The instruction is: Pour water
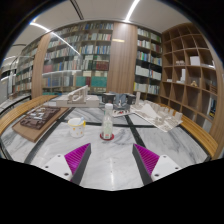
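far beyond the fingers, tall bookshelves (pixel 85 55) packed with books across the back wall, wooden cubby shelving (pixel 188 70) off to the right of the tool, mostly sparse. overhead, long ceiling light strips (pixel 132 10).

closer in, a pale table (pixel 110 165) spreading under and ahead of the tool, crossed by dark lines. on its left part, ahead and left of the left finger, a dark wooden tray (pixel 38 121) with something on it, too small to make out. at the table's far edge, a clutter of small items (pixel 150 110) ahead and to the right, not identifiable.

just ahead of the fingers, slightly left of the gap's middle line, a clear plastic bottle (pixel 107 122) standing upright with a white cap. just beside it to the left, not touching, a small white cup (pixel 77 127), also upright.

nearest, the gripper (pixel 112 160), spread wide with nothing between the fingers; magenta pads (pixel 76 157) visible on both inner faces. bottle and cup both beyond the fingertips, untouched, resting on the table.
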{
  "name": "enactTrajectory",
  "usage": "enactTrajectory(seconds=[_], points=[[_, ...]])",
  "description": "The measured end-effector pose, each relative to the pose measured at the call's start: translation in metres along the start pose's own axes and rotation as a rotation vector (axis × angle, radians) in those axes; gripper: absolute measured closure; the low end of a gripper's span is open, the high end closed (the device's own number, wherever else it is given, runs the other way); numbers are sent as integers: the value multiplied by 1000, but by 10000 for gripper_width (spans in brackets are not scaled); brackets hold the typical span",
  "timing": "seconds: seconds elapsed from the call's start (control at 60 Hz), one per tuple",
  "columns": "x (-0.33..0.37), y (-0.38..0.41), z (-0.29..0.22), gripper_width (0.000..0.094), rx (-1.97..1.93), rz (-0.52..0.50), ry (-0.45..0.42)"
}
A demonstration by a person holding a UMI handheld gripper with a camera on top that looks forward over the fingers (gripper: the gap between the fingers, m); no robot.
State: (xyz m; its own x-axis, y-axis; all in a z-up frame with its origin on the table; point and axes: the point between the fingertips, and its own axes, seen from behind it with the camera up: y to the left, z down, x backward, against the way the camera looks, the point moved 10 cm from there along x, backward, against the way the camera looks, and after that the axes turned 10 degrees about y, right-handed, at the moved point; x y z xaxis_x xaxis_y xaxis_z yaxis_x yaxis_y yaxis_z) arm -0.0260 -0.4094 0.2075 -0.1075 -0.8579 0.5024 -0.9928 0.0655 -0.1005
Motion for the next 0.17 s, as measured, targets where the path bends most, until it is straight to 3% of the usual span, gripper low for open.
enactTrajectory(seconds=[0.167], points=[[16,-5,3,85,4,2,-33]])
